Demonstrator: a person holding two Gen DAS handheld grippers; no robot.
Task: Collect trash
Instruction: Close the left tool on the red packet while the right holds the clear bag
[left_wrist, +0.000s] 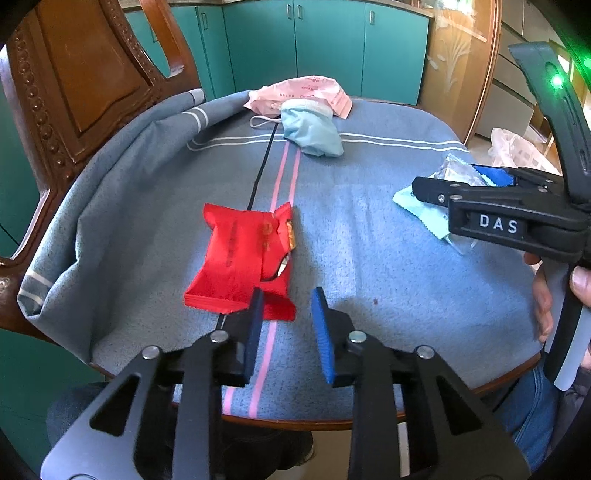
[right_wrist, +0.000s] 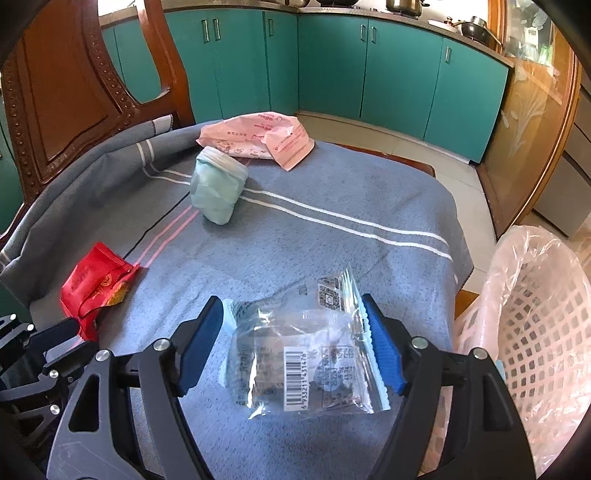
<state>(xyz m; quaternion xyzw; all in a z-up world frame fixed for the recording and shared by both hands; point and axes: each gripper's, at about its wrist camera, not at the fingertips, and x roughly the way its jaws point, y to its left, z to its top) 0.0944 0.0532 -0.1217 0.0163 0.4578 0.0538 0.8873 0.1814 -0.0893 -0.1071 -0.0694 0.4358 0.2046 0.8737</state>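
Wrapper (right_wrist: 306, 354) lies between right gripper (right_wrist: 295, 339) pads.

Blanket-covered table (right_wrist: 332, 221): wrappers (right_wrist: 303, 354), face mask (right_wrist: 216, 192).

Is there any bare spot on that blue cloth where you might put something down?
Yes. The widest bare stretch lies mid-cloth, between the red wrapper, the blue mask and the clear packet, running along the white stripes to the right edge by the basket. The far end is crowded: the pink bag sits right behind the mask.
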